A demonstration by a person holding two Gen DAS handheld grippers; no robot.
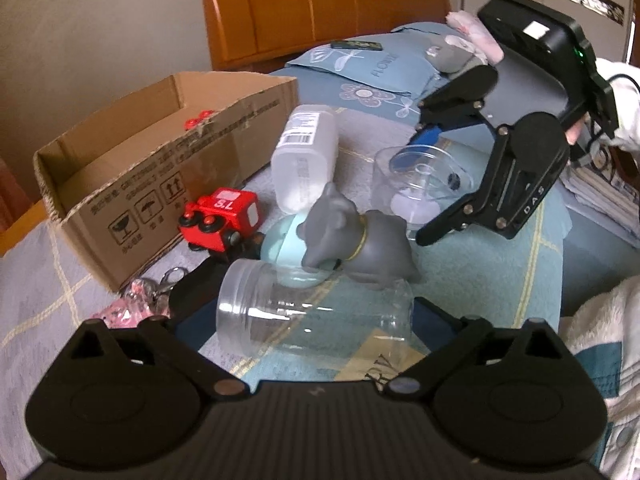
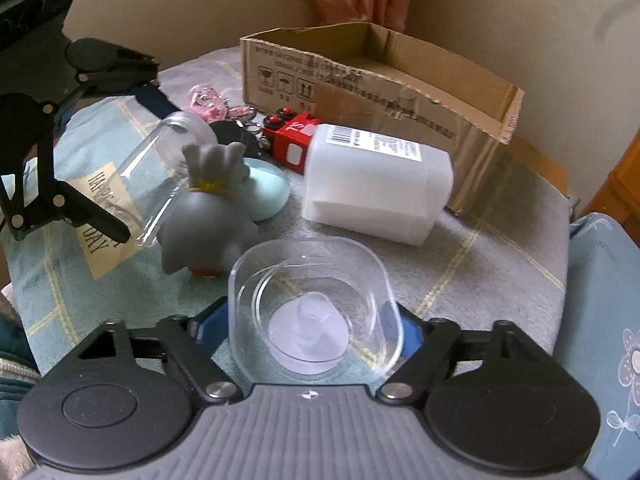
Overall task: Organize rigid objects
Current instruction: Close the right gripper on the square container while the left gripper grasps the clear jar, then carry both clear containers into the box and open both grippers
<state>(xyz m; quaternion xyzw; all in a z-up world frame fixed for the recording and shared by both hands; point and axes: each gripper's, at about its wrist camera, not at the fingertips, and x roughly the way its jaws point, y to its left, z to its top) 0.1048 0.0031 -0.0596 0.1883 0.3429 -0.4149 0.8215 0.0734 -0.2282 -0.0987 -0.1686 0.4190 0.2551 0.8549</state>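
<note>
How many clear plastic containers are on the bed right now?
2: a round jar lying on its side between the left gripper's jaws, and a squarish tub upright between the right gripper's jaws.

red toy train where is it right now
The red train lies on the bed beside the cardboard box, left of the grey dog toy in the left wrist view, with the white bottle just behind it.
</note>
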